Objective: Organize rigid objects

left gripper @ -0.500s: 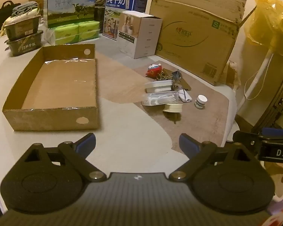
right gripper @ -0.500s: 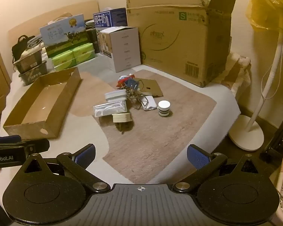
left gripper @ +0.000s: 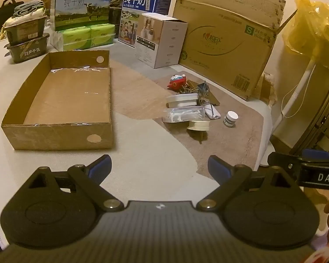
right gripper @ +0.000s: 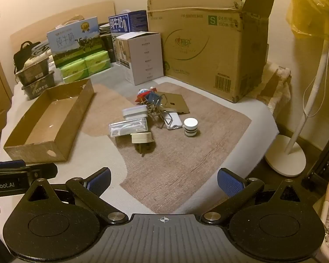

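Observation:
A shallow open cardboard tray (left gripper: 54, 135) (right gripper: 35, 153) lies empty on the left of the bed-like surface. To its right sits a heap of small items: a white rectangular case (right gripper: 134, 111), a clear packet of white picks (right gripper: 129, 128), a cream plug adapter (right gripper: 141, 138), a white-lidded jar (right gripper: 190, 127), a red toy (right gripper: 143, 93) and a metal clip tangle (right gripper: 154, 107). My left gripper (left gripper: 159, 167) stands open and empty, well short of the tray and heap. My right gripper (right gripper: 164, 182) is open too, nothing between its blue pads, in front of the heap.
A large cardboard carton (right gripper: 208, 50), a white box (right gripper: 145, 54), milk cartons (right gripper: 76, 41), green tissue packs (right gripper: 85, 68) and dark food tubs (right gripper: 36, 81) line the back. A white fan stand (right gripper: 285, 157) stands off the right edge.

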### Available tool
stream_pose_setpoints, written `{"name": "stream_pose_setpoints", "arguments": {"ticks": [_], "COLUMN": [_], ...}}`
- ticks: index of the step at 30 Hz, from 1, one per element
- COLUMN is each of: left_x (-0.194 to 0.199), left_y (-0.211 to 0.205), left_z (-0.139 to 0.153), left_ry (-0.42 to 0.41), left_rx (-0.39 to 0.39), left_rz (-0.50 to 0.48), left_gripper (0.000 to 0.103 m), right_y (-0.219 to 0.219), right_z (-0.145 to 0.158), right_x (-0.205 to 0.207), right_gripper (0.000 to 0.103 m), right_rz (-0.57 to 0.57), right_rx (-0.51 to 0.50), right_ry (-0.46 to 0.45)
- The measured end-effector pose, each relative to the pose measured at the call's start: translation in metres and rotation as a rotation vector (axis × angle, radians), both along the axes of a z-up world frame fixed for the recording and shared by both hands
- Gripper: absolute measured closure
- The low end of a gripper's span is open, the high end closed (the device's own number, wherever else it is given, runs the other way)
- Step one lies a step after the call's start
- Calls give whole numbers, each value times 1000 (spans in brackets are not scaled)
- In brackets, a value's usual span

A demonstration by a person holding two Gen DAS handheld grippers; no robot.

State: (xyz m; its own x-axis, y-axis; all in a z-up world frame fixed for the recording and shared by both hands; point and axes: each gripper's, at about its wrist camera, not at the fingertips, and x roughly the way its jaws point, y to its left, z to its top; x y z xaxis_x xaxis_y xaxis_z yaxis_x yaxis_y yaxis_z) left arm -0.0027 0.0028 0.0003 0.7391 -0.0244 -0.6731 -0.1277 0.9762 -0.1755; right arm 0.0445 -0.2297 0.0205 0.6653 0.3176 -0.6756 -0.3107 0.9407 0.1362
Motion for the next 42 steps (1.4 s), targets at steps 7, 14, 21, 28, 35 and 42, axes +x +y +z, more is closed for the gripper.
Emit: {"name": "stream_pose_setpoints", "arguments": {"ticks": [7, 14, 21, 28, 35, 42], "left_x": [1, 1, 2, 2, 2, 1], "left_y": [1, 1, 1, 1, 1, 1], "left_z": [-1, -1, -1, -1, -2, -3], "left_ry": [0, -1, 0, -2, -3, -1], "left_rx": [-2, -8, -10, -13, -14, -16], "left_rz": [-3, 0, 0, -2, -3, -3], "left_gripper": [10, 10, 10, 10, 10, 10], "right_y": [2, 0, 0, 3, 1, 0], "right_z": [0, -3, -5, -8, -7, -7], "right_x": [1, 3, 4, 4, 4, 5], "right_gripper": [0, 0, 0, 0, 0, 0], "right_rz": [0, -3, -4, -2, -5, -6], "right_rx": [1, 6, 4, -1, 0, -1], "right_ry": [-1, 6, 11, 16, 18, 21]}}
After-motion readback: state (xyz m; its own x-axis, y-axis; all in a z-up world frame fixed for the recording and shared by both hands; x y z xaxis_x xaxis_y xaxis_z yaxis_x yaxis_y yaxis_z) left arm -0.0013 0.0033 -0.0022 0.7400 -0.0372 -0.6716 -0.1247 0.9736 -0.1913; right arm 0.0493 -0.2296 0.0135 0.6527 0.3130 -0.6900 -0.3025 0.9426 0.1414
